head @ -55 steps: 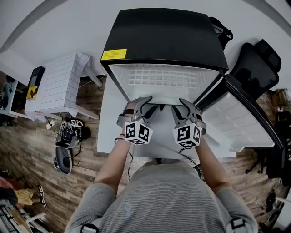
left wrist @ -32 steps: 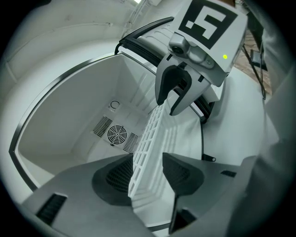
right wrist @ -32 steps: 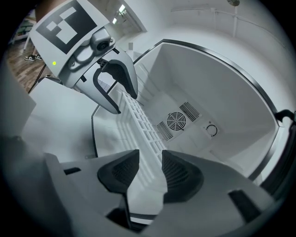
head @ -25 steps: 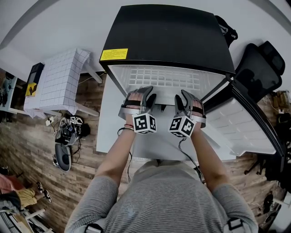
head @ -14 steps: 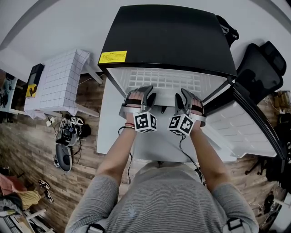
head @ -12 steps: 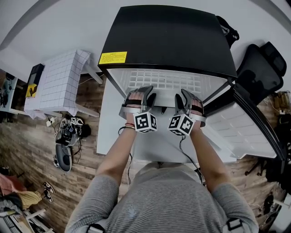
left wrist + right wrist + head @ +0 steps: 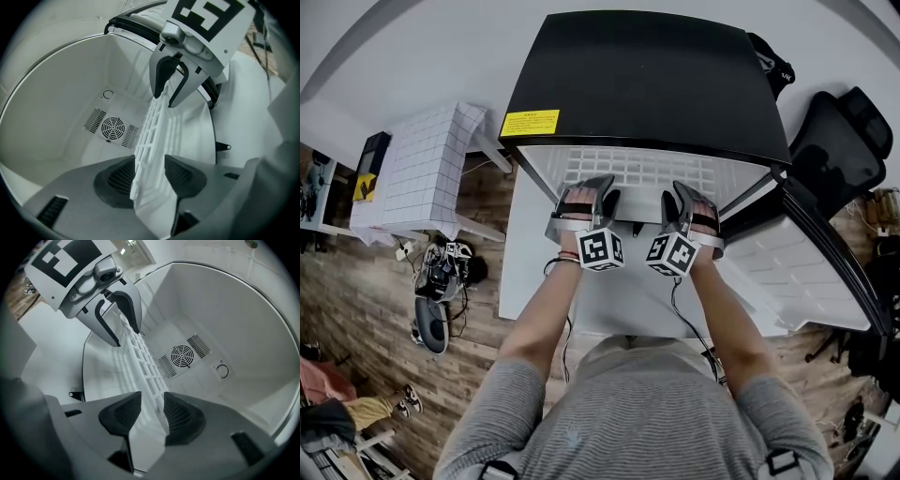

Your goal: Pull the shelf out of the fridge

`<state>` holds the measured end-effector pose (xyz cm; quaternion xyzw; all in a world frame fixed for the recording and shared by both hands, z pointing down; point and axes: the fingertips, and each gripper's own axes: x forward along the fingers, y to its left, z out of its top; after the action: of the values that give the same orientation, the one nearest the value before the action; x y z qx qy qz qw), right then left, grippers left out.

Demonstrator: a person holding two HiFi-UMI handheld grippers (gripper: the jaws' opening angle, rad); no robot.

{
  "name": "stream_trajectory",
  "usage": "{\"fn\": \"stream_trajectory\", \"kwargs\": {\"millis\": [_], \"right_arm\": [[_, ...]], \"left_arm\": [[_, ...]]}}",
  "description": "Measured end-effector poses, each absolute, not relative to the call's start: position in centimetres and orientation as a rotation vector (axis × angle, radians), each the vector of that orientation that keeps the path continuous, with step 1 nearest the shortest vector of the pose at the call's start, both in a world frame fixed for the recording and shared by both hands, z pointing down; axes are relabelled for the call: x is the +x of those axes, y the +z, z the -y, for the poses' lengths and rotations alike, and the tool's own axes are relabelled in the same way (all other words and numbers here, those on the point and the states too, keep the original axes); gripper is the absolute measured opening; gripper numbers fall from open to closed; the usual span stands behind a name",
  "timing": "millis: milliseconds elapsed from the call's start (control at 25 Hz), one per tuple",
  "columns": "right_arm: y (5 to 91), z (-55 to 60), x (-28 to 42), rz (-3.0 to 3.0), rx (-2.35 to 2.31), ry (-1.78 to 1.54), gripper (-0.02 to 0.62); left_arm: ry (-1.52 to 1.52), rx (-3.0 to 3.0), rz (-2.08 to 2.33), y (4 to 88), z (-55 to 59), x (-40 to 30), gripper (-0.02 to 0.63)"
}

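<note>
A black mini fridge (image 7: 647, 75) stands open, its door (image 7: 806, 262) swung to the right. A white grid shelf (image 7: 637, 171) sticks out of the opening. My left gripper (image 7: 605, 200) is shut on the shelf's front edge at the left, my right gripper (image 7: 671, 202) on the same edge at the right. In the left gripper view the shelf (image 7: 152, 136) runs edge-on between the pads of the left gripper (image 7: 150, 176), with the right gripper (image 7: 171, 91) clamped further along. The right gripper view mirrors this: shelf (image 7: 140, 357), right gripper (image 7: 152, 416), left gripper (image 7: 119, 319).
The fridge's inside is white, with a round fan vent (image 7: 112, 127) on the back wall. A black office chair (image 7: 844, 141) stands behind the door. A white gridded table (image 7: 422, 169) is at the left, with cables and shoes (image 7: 441, 277) on the wood floor.
Both grippers, still holding the shelf's front edge, have moved toward the fridge opening and closer together. Less of the shelf shows outside the fridge than 2.2 s ago.
</note>
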<state>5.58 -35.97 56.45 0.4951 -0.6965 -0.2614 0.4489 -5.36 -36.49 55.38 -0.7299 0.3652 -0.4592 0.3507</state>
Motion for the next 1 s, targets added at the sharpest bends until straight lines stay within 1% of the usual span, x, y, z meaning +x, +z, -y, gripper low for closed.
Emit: {"fn": "stream_trajectory", "kwargs": {"millis": [600,680,760,960,1000], "right_arm": [[57.3,36.9,5.5,1.679,1.169,-0.707,0.147],[57.1,37.1,5.5,1.659,1.164,-0.738,0.130],[56.5,37.2,5.4,1.634,1.154,-0.778,0.092],[56.2,37.0,5.7,1.519,1.144,-0.876,0.074],[56.3,37.0,5.7,1.511,1.149,-0.876,0.072]], "left_arm": [[-1.228,-1.860,-0.923,56.5,37.2,-5.8,0.186],[-1.233,-1.849,-0.920,56.5,37.4,-5.7,0.186],[-1.240,-1.824,-0.919,56.6,37.7,-5.7,0.186],[-1.232,-1.760,-0.939,56.6,38.1,-5.7,0.183],[-1.224,-1.756,-0.949,56.5,38.1,-5.7,0.170]]}}
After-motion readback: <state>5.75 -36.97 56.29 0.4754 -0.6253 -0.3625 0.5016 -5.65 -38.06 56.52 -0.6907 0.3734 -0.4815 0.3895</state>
